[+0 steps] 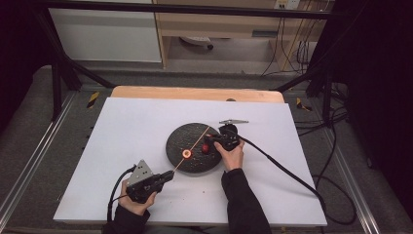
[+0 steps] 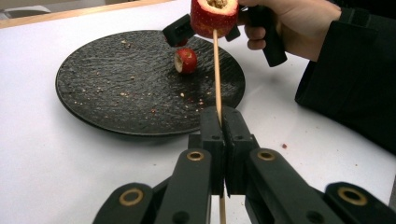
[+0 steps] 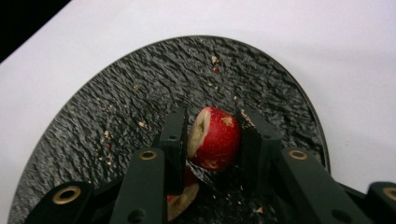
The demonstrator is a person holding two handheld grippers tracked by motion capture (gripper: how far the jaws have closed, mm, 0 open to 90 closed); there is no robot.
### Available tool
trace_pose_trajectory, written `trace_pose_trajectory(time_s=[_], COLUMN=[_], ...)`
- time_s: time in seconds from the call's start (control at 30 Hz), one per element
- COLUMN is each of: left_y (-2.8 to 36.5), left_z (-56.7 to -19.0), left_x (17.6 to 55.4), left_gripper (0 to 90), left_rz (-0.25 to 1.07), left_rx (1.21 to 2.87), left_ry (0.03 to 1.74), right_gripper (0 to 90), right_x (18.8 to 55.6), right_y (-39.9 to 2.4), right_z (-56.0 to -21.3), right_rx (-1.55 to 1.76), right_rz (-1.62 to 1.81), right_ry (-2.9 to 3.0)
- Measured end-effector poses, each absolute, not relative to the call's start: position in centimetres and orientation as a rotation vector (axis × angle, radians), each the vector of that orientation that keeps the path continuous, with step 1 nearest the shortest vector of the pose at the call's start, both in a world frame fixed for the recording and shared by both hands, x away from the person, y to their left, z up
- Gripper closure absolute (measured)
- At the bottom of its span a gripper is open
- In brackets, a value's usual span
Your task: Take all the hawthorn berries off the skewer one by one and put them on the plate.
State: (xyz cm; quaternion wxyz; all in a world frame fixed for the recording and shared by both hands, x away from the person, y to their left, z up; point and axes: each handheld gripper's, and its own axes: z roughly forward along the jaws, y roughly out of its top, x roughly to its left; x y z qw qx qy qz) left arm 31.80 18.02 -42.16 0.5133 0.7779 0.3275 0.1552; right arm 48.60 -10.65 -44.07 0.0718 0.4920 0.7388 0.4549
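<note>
In the high view I'm holding the L gripper [image 1: 168, 176] nearest me at the table's [image 1: 122, 126] front, jaws clamping a thin wooden skewer [image 1: 195, 146] w/ a red fruit piece [image 1: 186, 153] threaded on it over the black plate [image 1: 178, 134], while the R gripper [image 1: 210, 142] is sitting on the plate's right side by a second fruit piece [image 1: 206, 147]. In the L gripper view, the jaws are pinching the skewer [image 2: 217, 70] shut, threaded fruit [image 2: 214, 16] up top, 2nd piece [image 2: 186, 60] lying on the plate [image 2: 93, 88]. In the R gripper view, the jaws are squeezing that red piece [image 3: 215, 137] from both sides, approx mid-plate [image 3: 116, 102].
</note>
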Motion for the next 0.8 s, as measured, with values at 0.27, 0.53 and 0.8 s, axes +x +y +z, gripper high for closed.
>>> trace_pose_trajectory(time_s=[0.27, 0.53, 0.8], left_y=[18.0, 18.0, 17.9], left_z=[-42.2, -42.2, -42.2], left_x=[31.8, 31.8, 31.8], left_gripper=[88.3, 88.2, 88.2], left_rz=[0.374, 0.377, 0.377], left_rx=[1.875, 1.875, 1.879], left_ry=[0.784, 0.787, 0.789], right_gripper=[61.1, 45.8, 22.5], right_x=[48.7, 47.3, 45.0], right_y=[-10.6, -11.4, -12.6], right_z=[-44.5, -42.0, -39.6], right_rx=[1.472, 1.403, 1.344], right_rz=[1.324, 1.382, 1.499], right_ry=[2.241, 2.214, 2.226])
